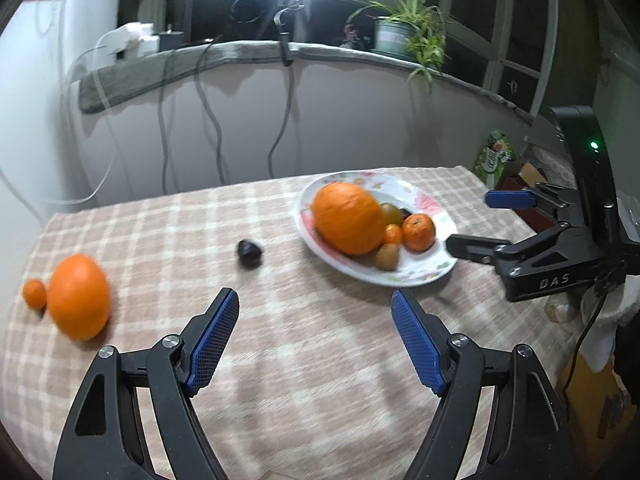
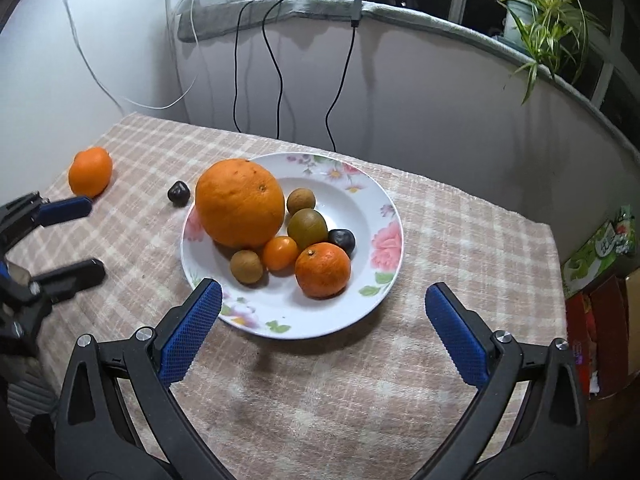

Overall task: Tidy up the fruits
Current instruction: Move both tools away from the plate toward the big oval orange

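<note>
On your far left, a tiny orange citrus fruit (image 1: pixel 34 293) touches a big loose orange (image 1: pixel 79 297) on the beige checked tablecloth of the table (image 1: pixel 280 360). Your left claw (image 1: pixel 315 336) hangs over bare cloth, jaws apart, empty. Next, a small dark round fruit (image 1: pixel 249 254) lies alone near the plate. The white floral ceramic plate (image 2: pixel 360 312) holds a large orange (image 2: pixel 240 203), a mandarin (image 2: pixel 323 269), a small orange fruit (image 2: pixel 280 253), three brownish-green fruits and one dark one. Your right claw (image 2: pixel 322 334) hovers at the plate's near rim, jaws spread wide, gripping nothing.
</note>
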